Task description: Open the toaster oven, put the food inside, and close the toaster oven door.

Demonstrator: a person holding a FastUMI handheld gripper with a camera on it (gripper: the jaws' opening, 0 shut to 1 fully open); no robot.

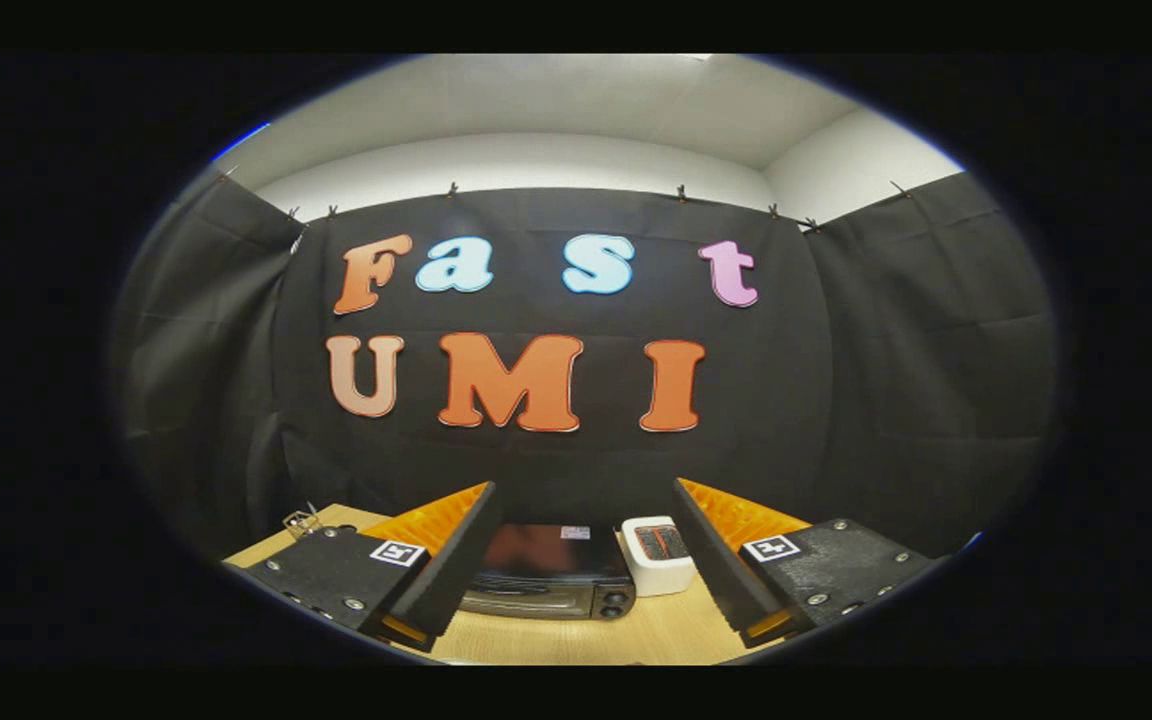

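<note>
Above a pale wooden worktop [576,640], the gripper [581,560] hangs with its fingers spread wide and nothing between them. Just ahead, framed by the fingers, sits the black toaster oven [548,580] with its glass door shut; touching or just beside its right side stands a small white box with a dark red grilled top [660,556]. That neighbour could be knocked if the fingers swing wide reaching for the door. A small metal clip-like object [302,522] lies off to the left.
</note>
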